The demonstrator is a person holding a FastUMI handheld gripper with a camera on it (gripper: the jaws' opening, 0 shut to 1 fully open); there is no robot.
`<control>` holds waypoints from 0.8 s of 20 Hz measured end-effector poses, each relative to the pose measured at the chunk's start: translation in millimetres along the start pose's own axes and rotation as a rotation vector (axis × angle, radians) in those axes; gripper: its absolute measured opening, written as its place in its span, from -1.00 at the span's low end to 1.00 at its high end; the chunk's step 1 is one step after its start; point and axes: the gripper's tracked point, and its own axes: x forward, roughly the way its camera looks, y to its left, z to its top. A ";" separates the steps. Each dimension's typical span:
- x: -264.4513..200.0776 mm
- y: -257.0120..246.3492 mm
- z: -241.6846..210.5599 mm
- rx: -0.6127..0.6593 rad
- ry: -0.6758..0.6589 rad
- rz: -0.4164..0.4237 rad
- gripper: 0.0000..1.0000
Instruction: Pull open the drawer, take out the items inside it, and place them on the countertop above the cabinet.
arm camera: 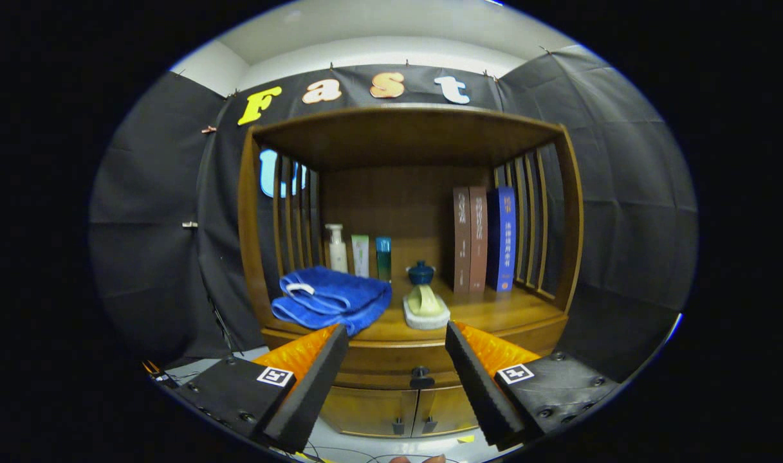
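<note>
A wooden cabinet stands ahead of me, with its drawer (pixel 404 360) closed under the countertop (pixel 494 312). The drawer's dark knob (pixel 421 372) sits between my fingers and some way beyond them. My gripper (pixel 396 337) is open with nothing between its fingers. On the countertop lie a folded blue towel (pixel 333 299) on the left and a pale green soap on a white dish (pixel 426 307) in the middle. What the drawer holds is hidden.
At the back of the countertop stand a white pump bottle (pixel 335 247), two tubes (pixel 370 256), a small blue lidded pot (pixel 421 272) and three upright books (pixel 484 238). Two small cabinet doors (pixel 410 408) sit below the drawer. Slatted wooden sides enclose the shelf.
</note>
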 end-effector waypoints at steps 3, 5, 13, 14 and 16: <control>-20.0 1.9 43.1 0.022 -0.026 0.001 0.98; -26.2 4.1 75.0 0.053 -0.048 -0.003 0.98; -83.3 0.4 120.0 -0.006 -0.148 -0.013 0.98; -88.8 3.1 116.8 0.002 -0.151 -0.003 0.98; -92.0 2.7 116.3 0.007 -0.158 0.010 0.98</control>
